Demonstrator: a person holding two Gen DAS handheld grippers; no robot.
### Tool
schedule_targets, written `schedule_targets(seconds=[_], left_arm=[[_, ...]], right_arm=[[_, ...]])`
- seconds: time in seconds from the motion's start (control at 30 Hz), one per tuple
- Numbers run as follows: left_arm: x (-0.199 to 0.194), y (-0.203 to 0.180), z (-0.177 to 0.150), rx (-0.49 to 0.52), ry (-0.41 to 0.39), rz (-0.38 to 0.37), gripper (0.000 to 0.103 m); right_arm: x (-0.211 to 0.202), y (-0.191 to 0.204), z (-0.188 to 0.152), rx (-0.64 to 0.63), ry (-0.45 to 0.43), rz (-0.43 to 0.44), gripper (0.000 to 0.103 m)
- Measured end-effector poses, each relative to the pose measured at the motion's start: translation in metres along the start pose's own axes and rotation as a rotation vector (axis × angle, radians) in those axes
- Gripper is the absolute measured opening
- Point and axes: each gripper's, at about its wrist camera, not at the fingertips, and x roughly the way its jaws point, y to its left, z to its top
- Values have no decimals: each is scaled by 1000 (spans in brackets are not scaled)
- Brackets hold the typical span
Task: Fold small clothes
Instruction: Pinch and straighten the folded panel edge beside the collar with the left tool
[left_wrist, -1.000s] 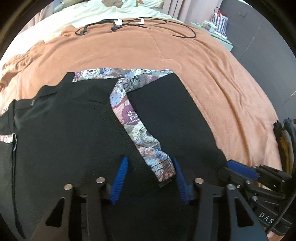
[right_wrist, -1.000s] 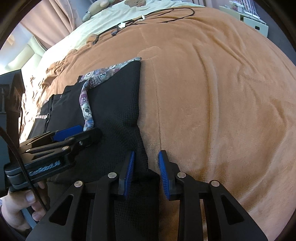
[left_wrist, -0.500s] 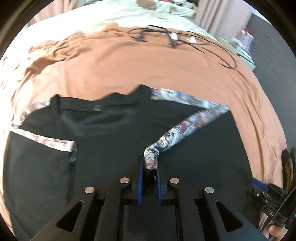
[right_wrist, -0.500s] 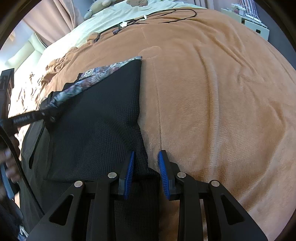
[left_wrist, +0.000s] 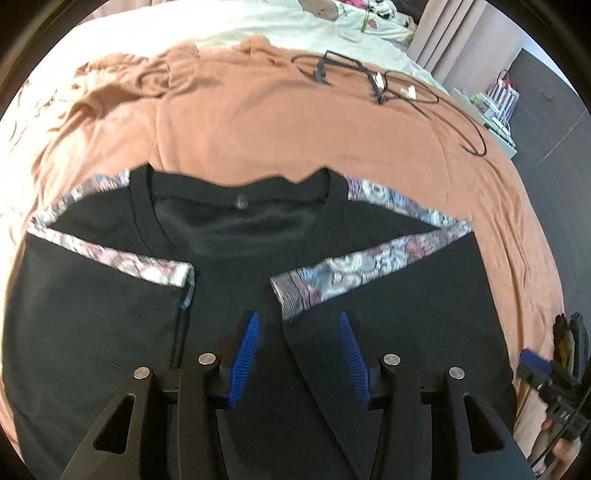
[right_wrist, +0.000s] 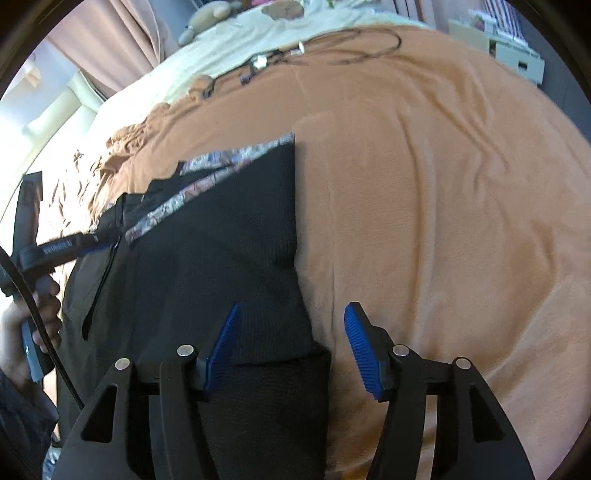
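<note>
The black T-shirt (left_wrist: 236, 369) lay spread on the orange blanket (left_wrist: 295, 125), collar at the far end, hem toward the person, so its long axis ran near-to-far. Both sides were already turned in: the patterned left sleeve (left_wrist: 122, 260) and the patterned right sleeve (left_wrist: 365, 267) slanted toward the middle, cuffs close but not touching, just below the neckline.

The left gripper (left_wrist: 297, 349) hung over the centre of the shirt, fingers spread wide and holding nothing, the right sleeve's cuff just beyond its right fingertip. It pointed straight up the shirt's axis, tilted down at the cloth.

The right gripper (right_wrist: 291, 345) sat at the near right of the garment, fingers also wide apart and empty, straddling the folded right edge (right_wrist: 295, 236): the left finger over black fabric, the right finger over bare blanket. Whether its tips touched the cloth was hard to tell from this angle.

Judging from the layout, the lengthwise folds looked done and the next fold would go hem-to-collar; each gripper was nearer its own side of the hem, which lay below both views. A tangle of black cables (left_wrist: 388, 85) rested at the far end, well apart from the shirt.
</note>
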Motion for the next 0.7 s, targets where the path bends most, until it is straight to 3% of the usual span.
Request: schedule_targets(seconds=[0.2,0.33,0.4,0.47,0.57,0.7], left_arm=[[19,-5,-5,32,7,50,48],[26,-2,-3,22,-8,38,48],[28,-3,-1,42,-25,56,36],[30,-2,2,49,-24,53,18],[28,-3,3,72,-34,57,9],[26,-1,7,87,-49,81,7]], right_arm=[[11,-8,-6,4,30,-53,56],[20,-8,-3,-1,48,-57,56],[23,-7,1,-7,48,-56,56],[22,-6,5,-15,43,-53,56],[16,-5,10,-13,0,-28,56],[14,-1,12,-6,-19,-7,56]])
